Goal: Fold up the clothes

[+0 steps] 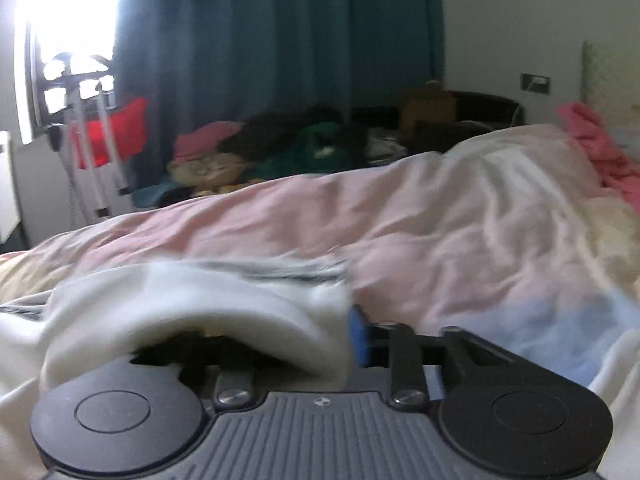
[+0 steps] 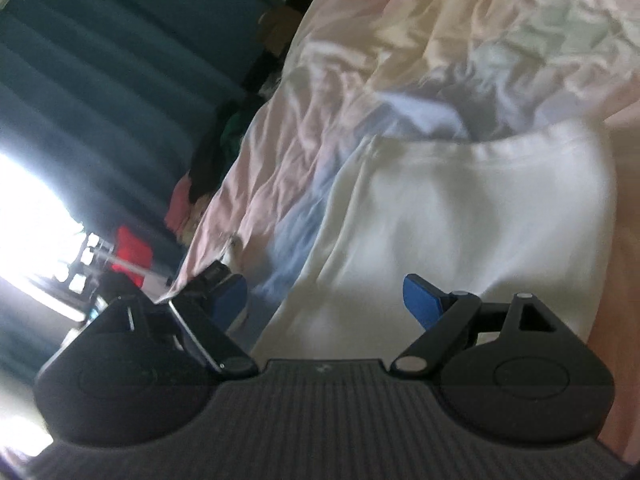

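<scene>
Left gripper (image 1: 320, 332): fingers narrow, pinching white garment (image 1: 192, 312) by thick folded edge, cloth draped over fingers.
Right gripper (image 2: 324, 300): fingers wide, empty, over same garment (image 2: 460, 216) on bed (image 2: 400, 40).
Step, judged: mid-fold. Next: right takes free edge.
Open bedsheet beyond; bed edge near curtain (image 1: 260, 60).

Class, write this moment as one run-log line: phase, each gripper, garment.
phase: folding | left gripper: shut on white garment | right gripper: open, over white garment | surface: pink bedsheet
</scene>
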`<control>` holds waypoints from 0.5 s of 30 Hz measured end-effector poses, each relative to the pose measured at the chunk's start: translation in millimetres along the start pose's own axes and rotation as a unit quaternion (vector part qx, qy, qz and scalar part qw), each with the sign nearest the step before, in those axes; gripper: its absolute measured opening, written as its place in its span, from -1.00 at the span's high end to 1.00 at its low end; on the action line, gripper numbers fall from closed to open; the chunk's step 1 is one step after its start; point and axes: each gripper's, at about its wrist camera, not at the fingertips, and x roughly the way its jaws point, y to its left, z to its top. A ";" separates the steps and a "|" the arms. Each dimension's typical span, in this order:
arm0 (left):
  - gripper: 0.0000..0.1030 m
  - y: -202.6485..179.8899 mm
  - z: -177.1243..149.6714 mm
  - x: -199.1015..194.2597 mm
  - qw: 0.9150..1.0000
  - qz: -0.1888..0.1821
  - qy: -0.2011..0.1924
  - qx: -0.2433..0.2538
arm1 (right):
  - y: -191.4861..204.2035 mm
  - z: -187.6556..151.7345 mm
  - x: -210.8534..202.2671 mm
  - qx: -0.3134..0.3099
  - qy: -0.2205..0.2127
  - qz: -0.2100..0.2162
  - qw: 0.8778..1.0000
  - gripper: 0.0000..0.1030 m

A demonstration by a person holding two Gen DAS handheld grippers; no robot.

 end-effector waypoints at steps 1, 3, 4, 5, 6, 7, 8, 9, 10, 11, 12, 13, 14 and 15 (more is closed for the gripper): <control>0.65 -5.0 7.6 2.1 1.000 -0.006 0.007 -0.022 | -1.5 0.2 0.3 0.001 -0.008 -0.006 1.000 -0.69; 0.71 -10.3 24.0 4.7 0.996 -0.031 0.021 -0.085 | -4.8 2.9 -1.0 0.009 -0.026 -0.016 0.999 -0.69; 0.71 -10.2 31.4 4.4 0.990 -0.060 0.026 -0.122 | -6.4 4.4 -1.9 0.013 -0.036 -0.021 0.999 -0.69; 0.71 -10.1 38.7 4.0 0.983 -0.089 0.031 -0.160 | -8.1 6.0 -2.7 0.016 -0.046 -0.025 0.998 -0.69; 0.71 -9.7 45.0 3.0 0.972 -0.127 0.032 -0.196 | -9.3 7.2 -4.7 0.019 -0.058 -0.029 0.998 -0.69; 0.71 -9.8 48.3 1.8 0.961 -0.167 0.030 -0.220 | -10.2 8.0 -7.3 0.020 -0.070 -0.033 0.997 -0.69; 0.70 -11.0 49.7 1.5 0.953 -0.197 0.032 -0.227 | -11.1 8.7 -9.8 0.021 -0.083 -0.037 0.996 -0.69; 0.68 -12.2 51.1 1.2 0.945 -0.228 0.034 -0.234 | -12.0 9.3 -12.4 0.022 -0.096 -0.040 0.994 -0.69; 0.53 -14.2 50.1 1.5 0.941 -0.247 0.045 -0.226 | -12.9 9.8 -13.4 0.023 -0.103 -0.044 0.993 -0.69; 0.15 -16.9 46.0 2.8 0.945 -0.252 0.067 -0.199 | -13.8 10.3 -13.7 0.025 -0.106 -0.047 0.993 -0.69; 0.00 -17.2 40.3 2.1 0.947 -0.254 0.088 -0.175 | -14.4 10.4 -13.1 0.026 -0.105 -0.048 0.993 -0.69; -0.10 -14.2 32.3 -0.9 0.949 -0.255 0.107 -0.155 | -14.8 10.3 -12.1 0.026 -0.101 -0.048 0.993 -0.69; -0.18 -8.7 22.7 -6.8 0.949 -0.255 0.124 -0.137 | -14.6 9.9 -11.2 0.024 -0.096 -0.045 0.994 -0.69; -0.24 1.4 11.1 -17.3 0.950 -0.254 0.134 -0.124 | -14.0 9.2 -10.4 0.021 -0.090 -0.042 0.995 -0.69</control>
